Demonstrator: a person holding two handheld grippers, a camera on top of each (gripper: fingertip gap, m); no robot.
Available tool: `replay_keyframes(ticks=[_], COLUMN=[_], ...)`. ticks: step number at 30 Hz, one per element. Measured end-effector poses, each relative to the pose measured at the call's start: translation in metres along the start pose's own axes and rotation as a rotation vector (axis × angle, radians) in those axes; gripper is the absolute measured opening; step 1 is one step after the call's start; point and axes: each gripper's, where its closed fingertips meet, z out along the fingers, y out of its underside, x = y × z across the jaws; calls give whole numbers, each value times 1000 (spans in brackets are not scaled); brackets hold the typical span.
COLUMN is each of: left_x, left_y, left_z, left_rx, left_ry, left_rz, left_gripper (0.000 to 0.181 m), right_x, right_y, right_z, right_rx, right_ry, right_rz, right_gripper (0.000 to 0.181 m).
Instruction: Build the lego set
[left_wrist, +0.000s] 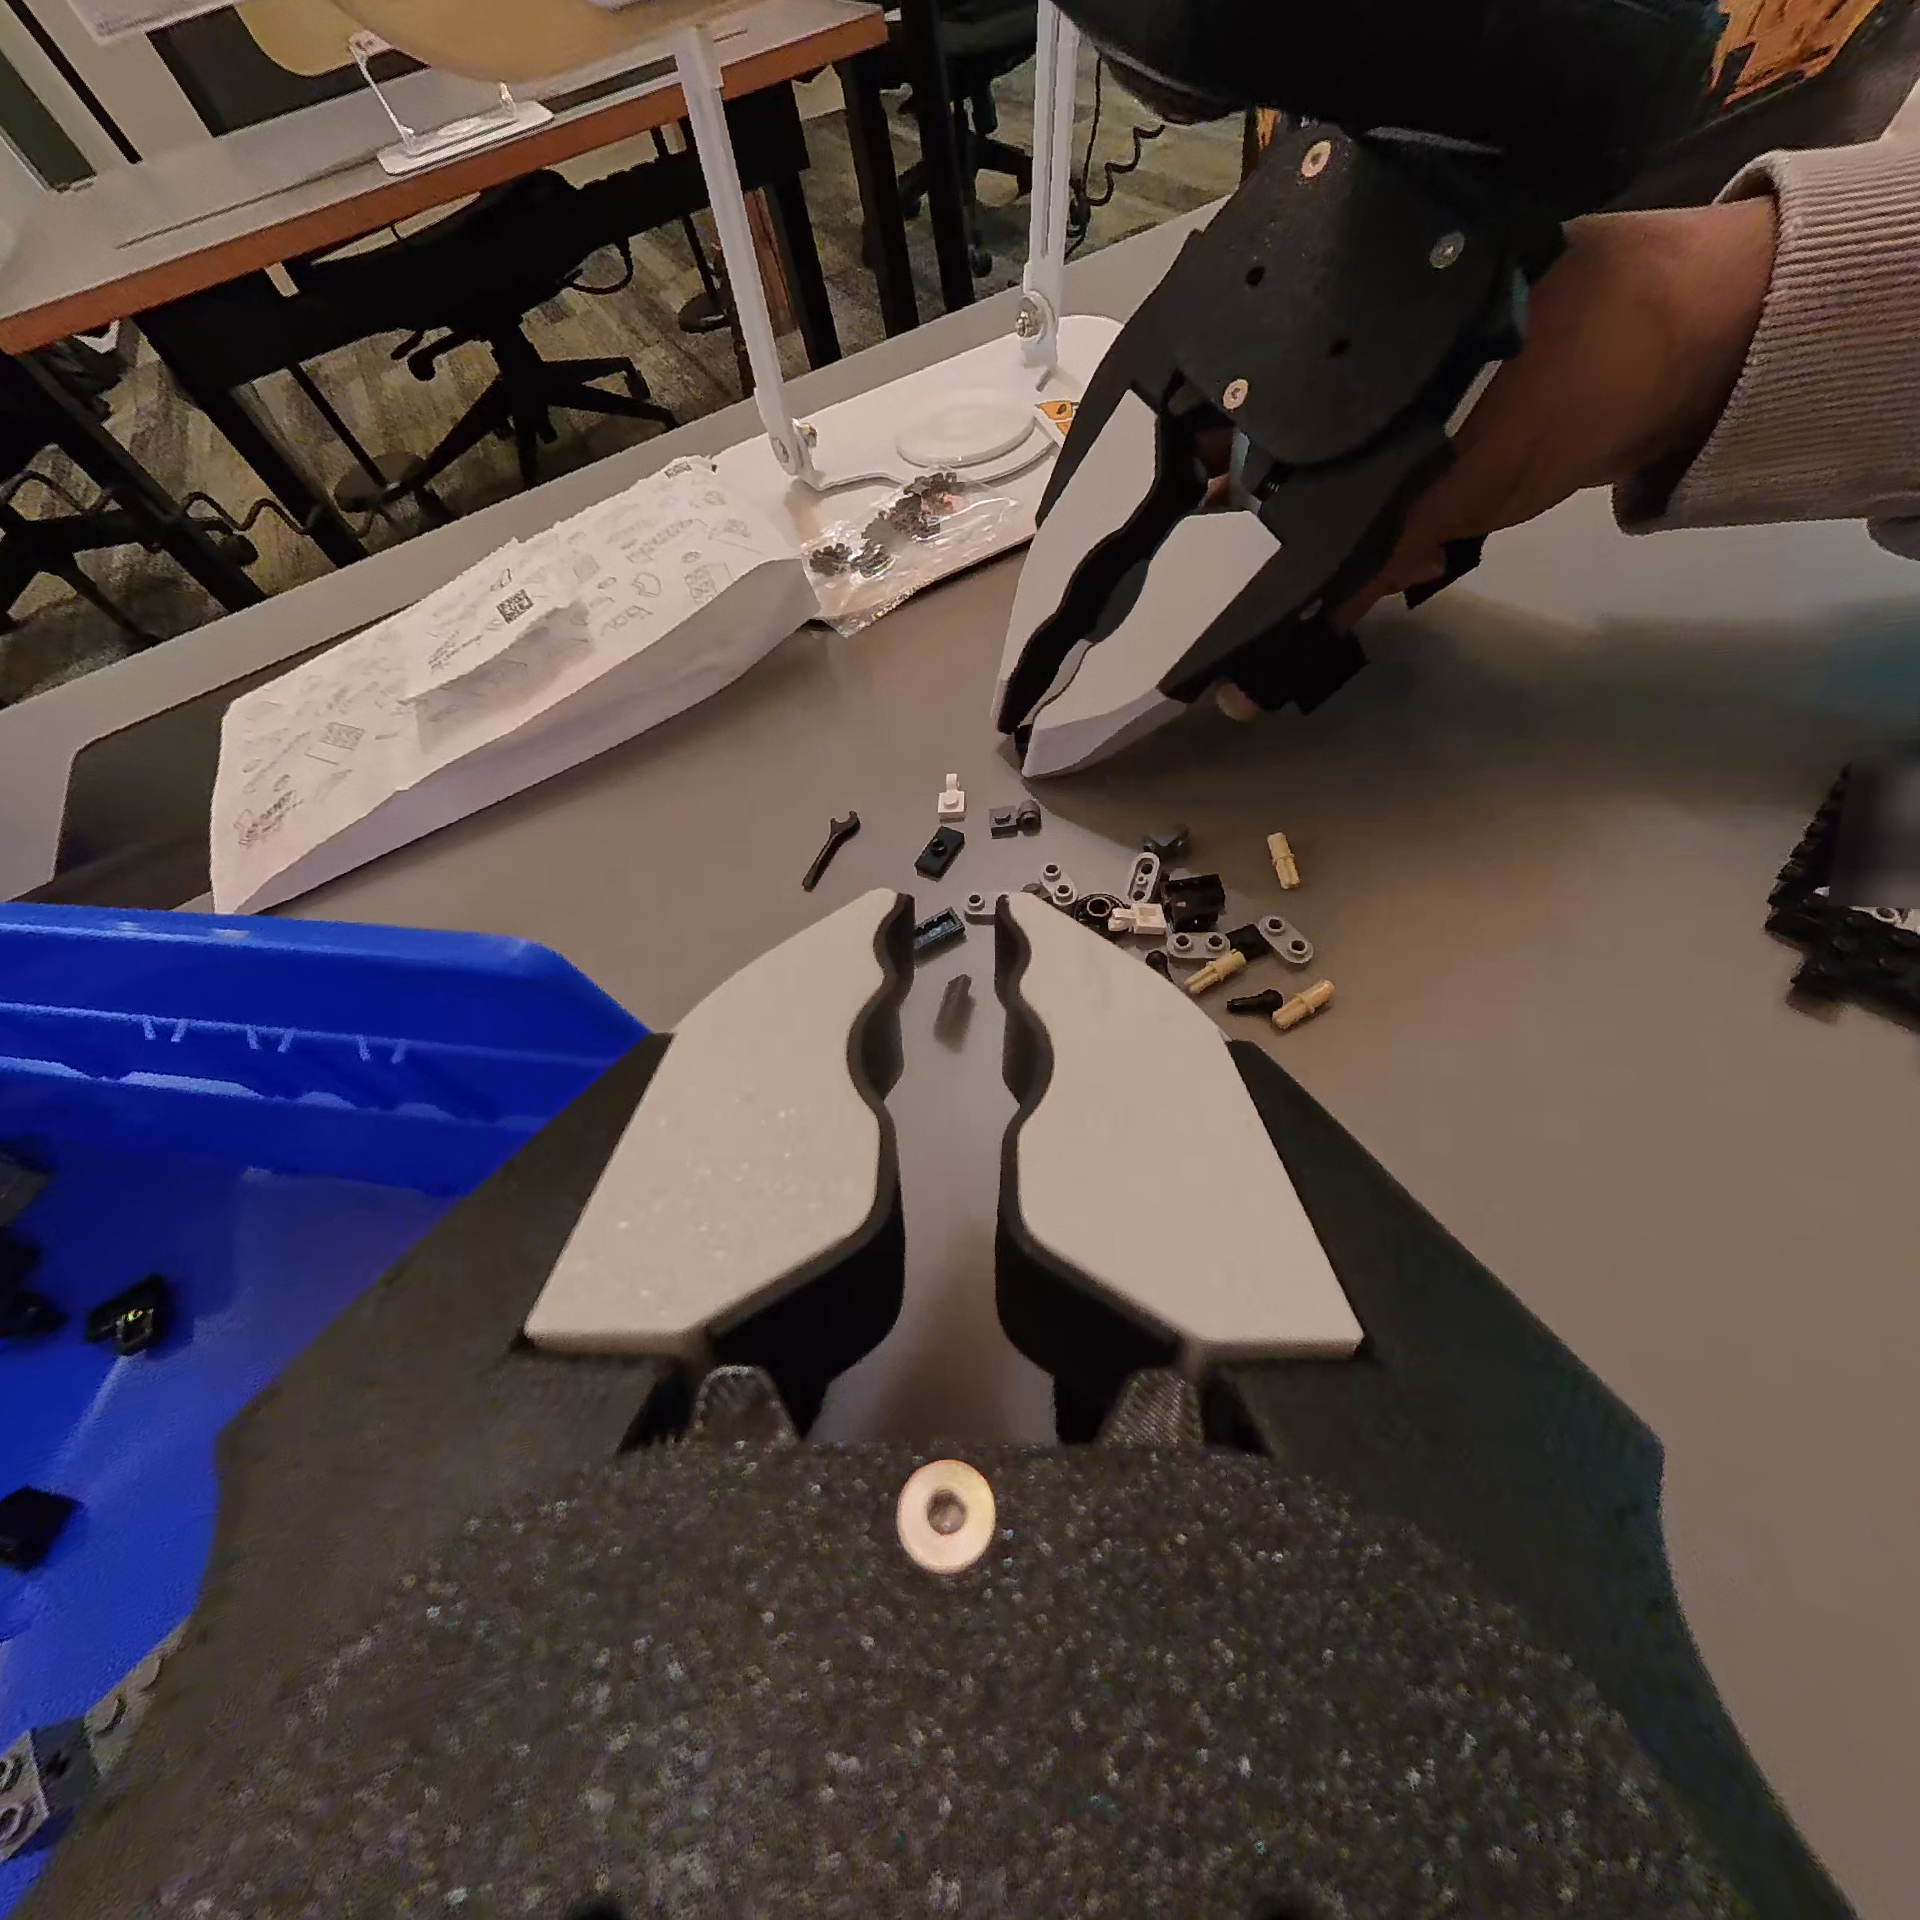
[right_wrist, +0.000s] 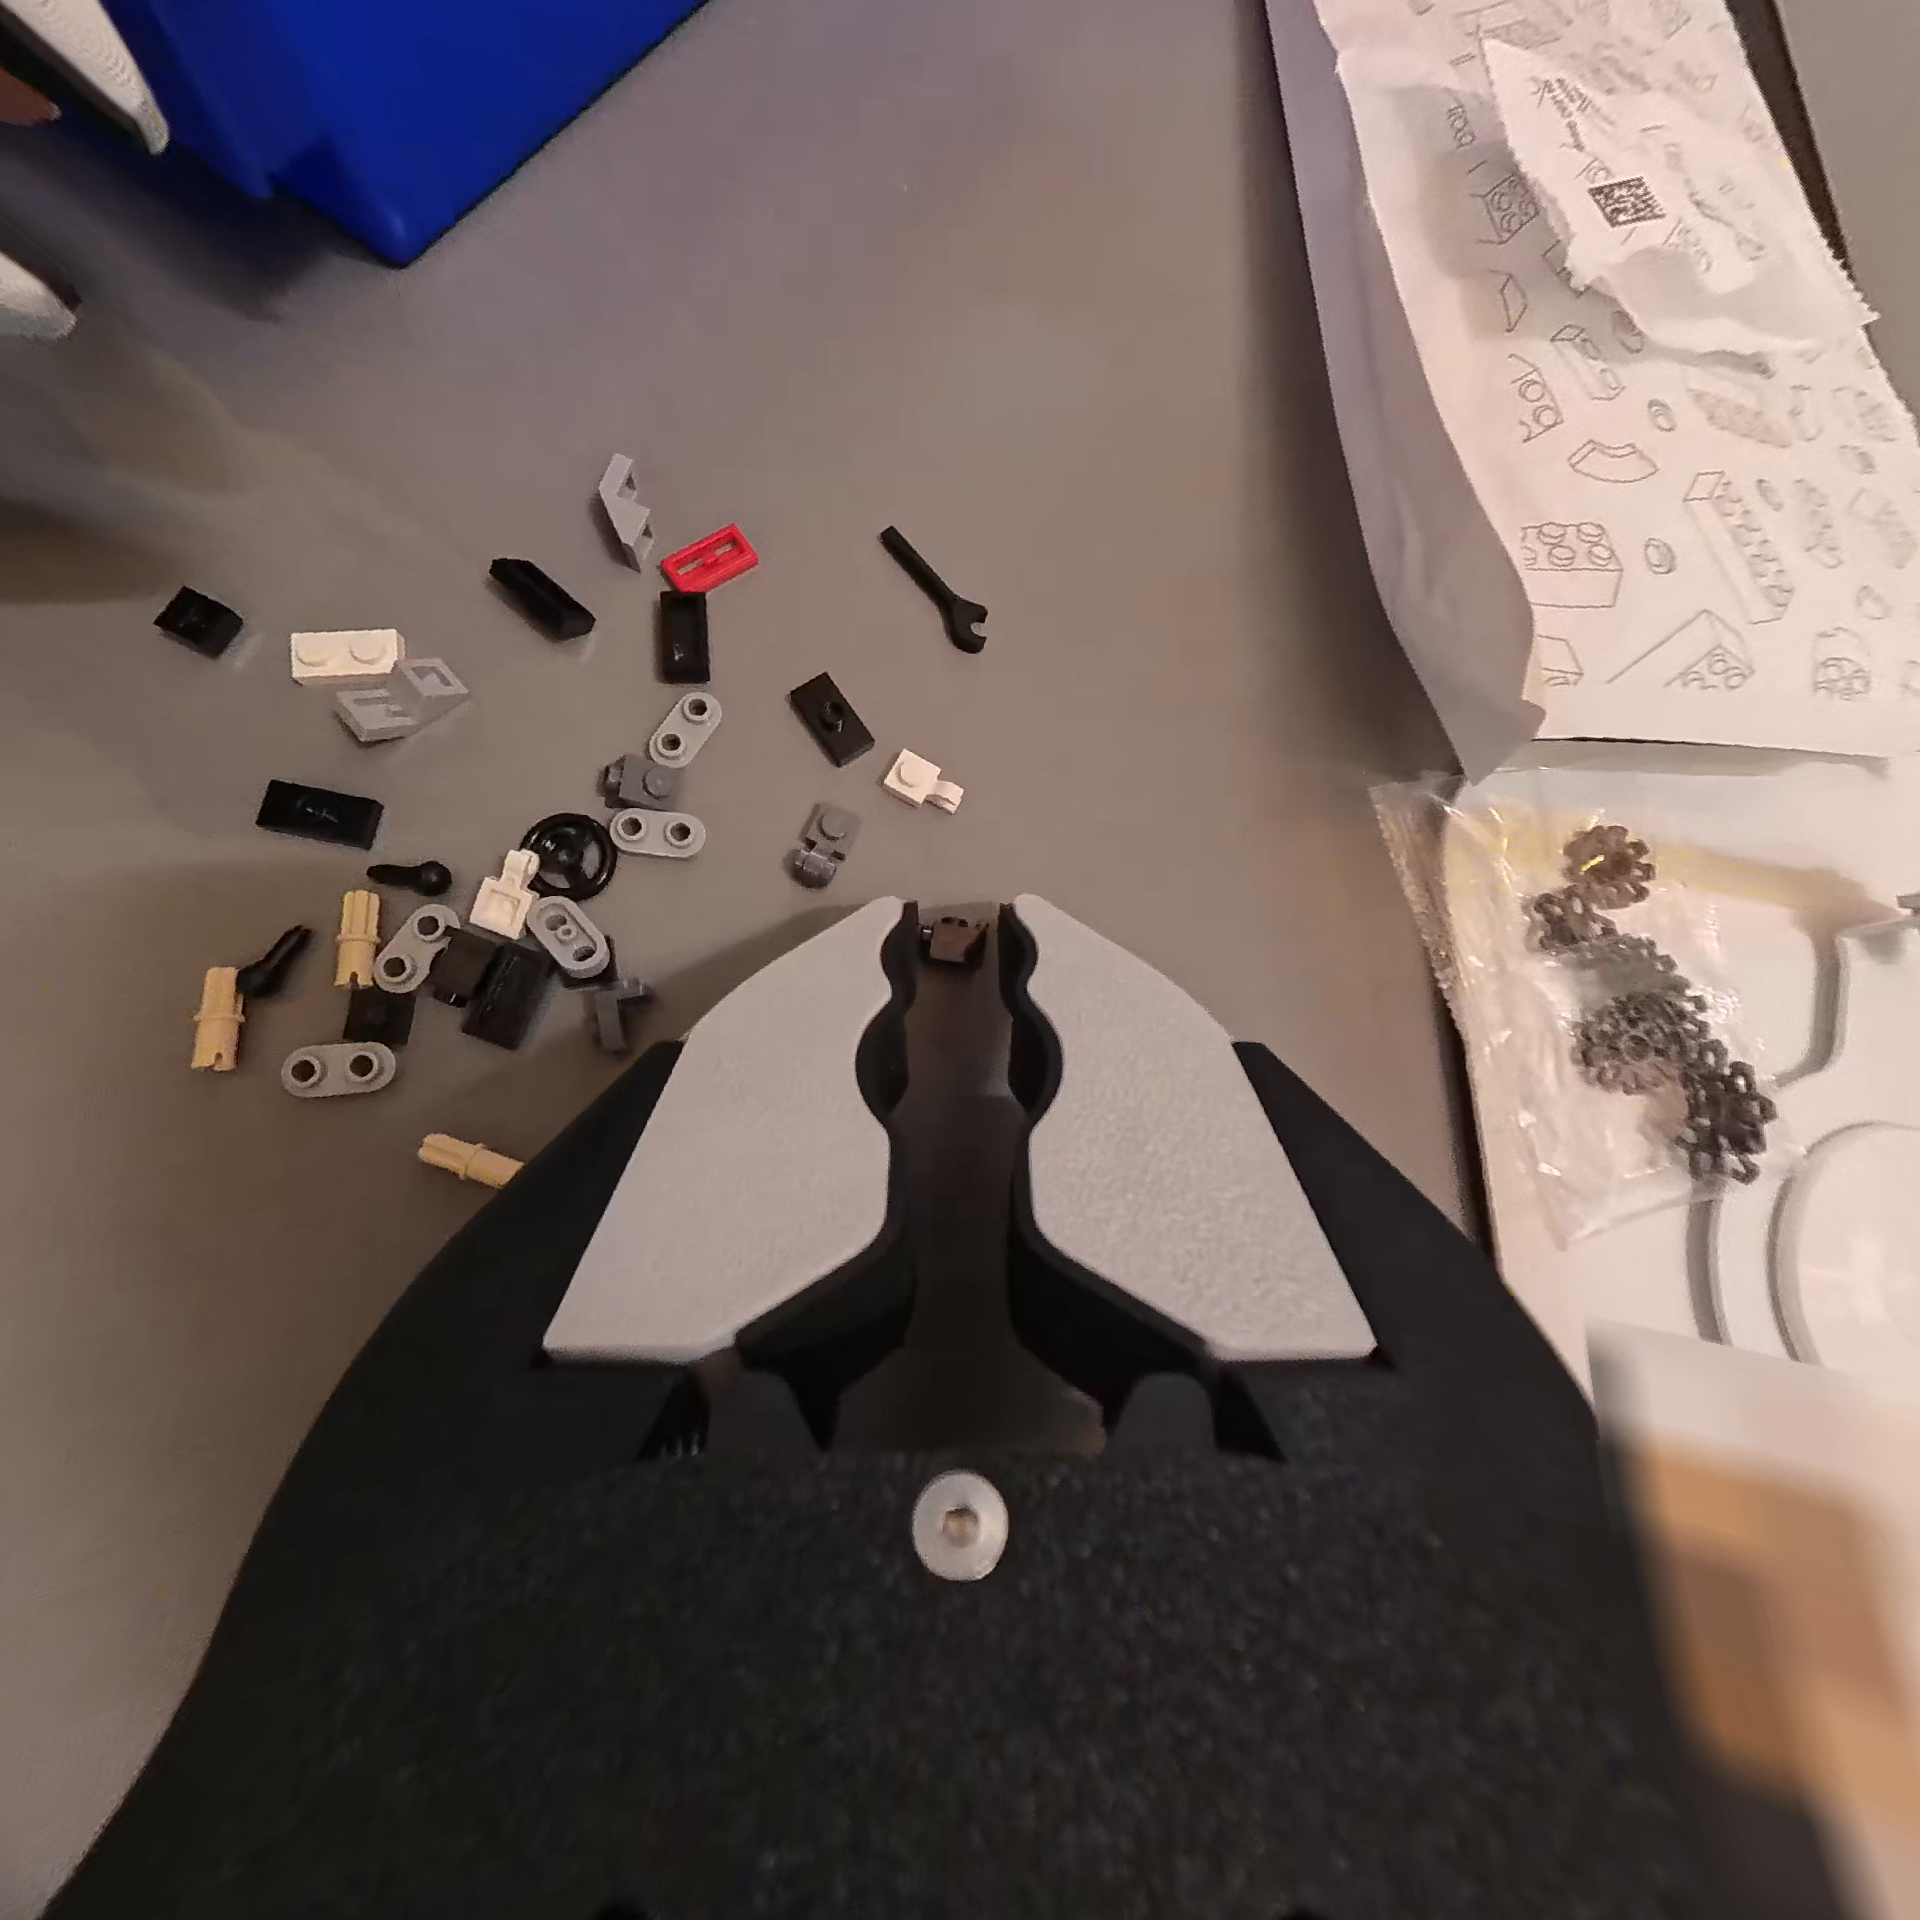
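Several small loose Lego pieces (right_wrist: 499, 914) in black, grey, white and tan lie scattered on the grey table (right_wrist: 1039, 364), with one red tile (right_wrist: 710, 556) and a black wrench piece (right_wrist: 935, 592) among them. My right gripper (right_wrist: 956, 909) is shut on a small dark grey piece (right_wrist: 954, 935) at its tips, low over the table beside the pile. In the left wrist view its tips (left_wrist: 1023, 748) touch down just behind the pieces (left_wrist: 1174, 914). My left gripper (left_wrist: 953, 909) is narrowly open and empty. A small black peg (left_wrist: 951, 1006) lies on the table between its fingers.
A blue bin (left_wrist: 260, 1091) holding a few dark pieces stands at my left. A printed white paper bag (left_wrist: 499, 665) and a clear bag of black gears (right_wrist: 1652, 1018) lie behind the pile. A white lamp base (left_wrist: 987, 436) stands farther back. A black partial build (left_wrist: 1839, 935) sits at the right edge. Some 12 cm of space lies between my two pairs of fingers. Both grippers' tips are roughly 8 cm from the red tile (right_wrist: 710, 556).
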Motion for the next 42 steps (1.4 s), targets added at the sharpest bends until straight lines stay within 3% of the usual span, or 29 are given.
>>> replay_keyframes(ticks=[11,14,18,22,28,34,42], left_x=[1,0,2,6,18,29,11], left_y=[-1,-1,-2,-9,-20,-26,-18], left_z=[0,-1,0,-2,-4,-6,-6], left_rx=[6,10,14,63,132,159,109], left_ry=[11,14,27,42,98,143,77], left_rz=[-13,-19,-28,-31,-44,-40,-76], left_gripper=[14,14,14,13,13,14,11], right_x=[6,4,-24,-40,-46,-54,-42], right_y=[5,-3,-36,-74,-93,-101,-89], right_z=[-3,-13,-41,-99,-162,-184,-162], right_rx=[-28,74,397,780,1076,1159,1050], right_ry=[21,-1,-288,-657,-1014,-1128,-1071], right_rz=[-1,10,201,411,510,512,549], right_gripper=[12,12,12,12,11,11,11])
